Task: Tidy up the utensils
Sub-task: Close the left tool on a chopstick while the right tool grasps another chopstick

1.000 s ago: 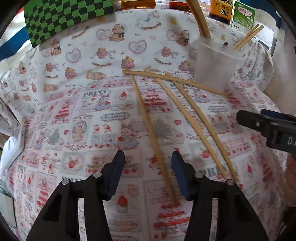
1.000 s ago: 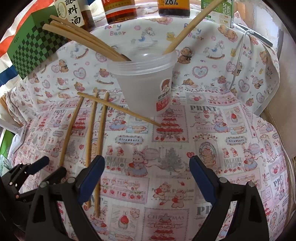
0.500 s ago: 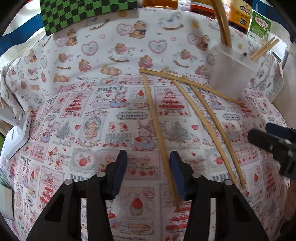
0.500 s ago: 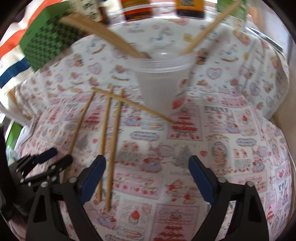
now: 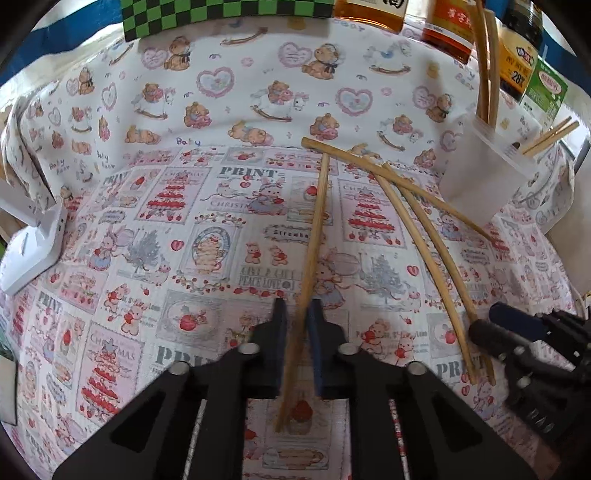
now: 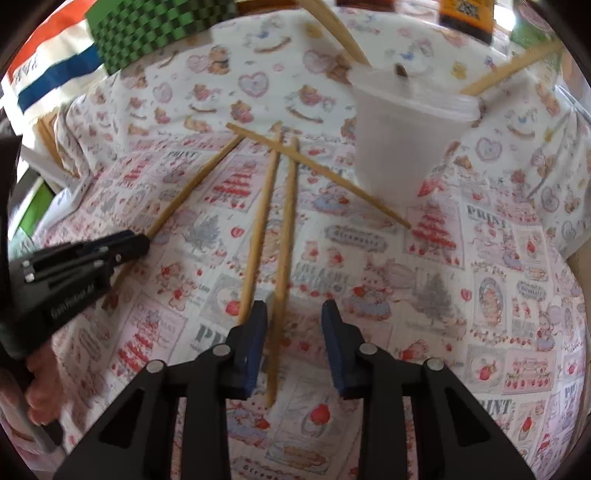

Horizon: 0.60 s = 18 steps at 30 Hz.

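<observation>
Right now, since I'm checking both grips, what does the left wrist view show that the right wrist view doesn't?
Only left wrist: the left gripper shut on the leftmost chopstick, seen between its pads. Only right wrist: the right gripper, jaws just closing, not yet pinching another chopstick between them; the person's left hand; a striped cloth. Both: the cup, the green checkered box.

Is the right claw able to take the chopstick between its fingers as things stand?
Probably yes: the right claw, its jaws just closing, straddles that chopstick; only a neighbouring chopstick lies close outside one finger.
</observation>
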Tool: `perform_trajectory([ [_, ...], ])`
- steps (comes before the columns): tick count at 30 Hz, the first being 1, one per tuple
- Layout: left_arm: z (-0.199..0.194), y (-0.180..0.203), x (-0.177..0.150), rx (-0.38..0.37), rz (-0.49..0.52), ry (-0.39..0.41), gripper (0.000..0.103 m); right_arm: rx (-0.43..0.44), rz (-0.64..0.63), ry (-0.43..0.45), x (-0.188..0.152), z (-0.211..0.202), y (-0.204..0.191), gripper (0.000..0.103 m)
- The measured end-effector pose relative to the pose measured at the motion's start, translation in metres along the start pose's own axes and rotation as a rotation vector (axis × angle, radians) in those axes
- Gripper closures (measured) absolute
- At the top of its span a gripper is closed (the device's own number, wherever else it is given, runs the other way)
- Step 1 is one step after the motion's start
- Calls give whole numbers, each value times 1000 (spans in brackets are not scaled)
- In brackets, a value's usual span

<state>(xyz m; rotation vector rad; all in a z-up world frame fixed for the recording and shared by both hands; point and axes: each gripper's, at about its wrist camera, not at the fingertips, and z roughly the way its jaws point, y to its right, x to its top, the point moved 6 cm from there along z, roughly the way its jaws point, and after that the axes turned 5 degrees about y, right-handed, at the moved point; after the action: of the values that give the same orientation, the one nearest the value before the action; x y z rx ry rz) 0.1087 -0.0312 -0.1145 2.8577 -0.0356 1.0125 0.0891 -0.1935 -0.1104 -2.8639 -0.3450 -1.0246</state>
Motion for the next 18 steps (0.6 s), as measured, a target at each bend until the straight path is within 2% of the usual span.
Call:
perform_trajectory([
  [2, -4, -1, 2, -24, -23, 20, 96, -13, -23, 14, -1, 0, -3, 78],
  [4, -15, -2, 8, -44, -35, 76, 97, -9, -24, 16, -1, 0, -4, 97],
  [7, -34, 0, 15, -68, -43, 169, 97, -15, -7, 18, -1, -1, -1, 97],
  [10, -56, 1, 22, -81, -48, 272, 98, 16, 41, 61, 5, -11, 6, 97],
  [18, -101, -6, 34, -129, -95, 485, 98, 72, 158, 389, 31, -86, 26, 97],
])
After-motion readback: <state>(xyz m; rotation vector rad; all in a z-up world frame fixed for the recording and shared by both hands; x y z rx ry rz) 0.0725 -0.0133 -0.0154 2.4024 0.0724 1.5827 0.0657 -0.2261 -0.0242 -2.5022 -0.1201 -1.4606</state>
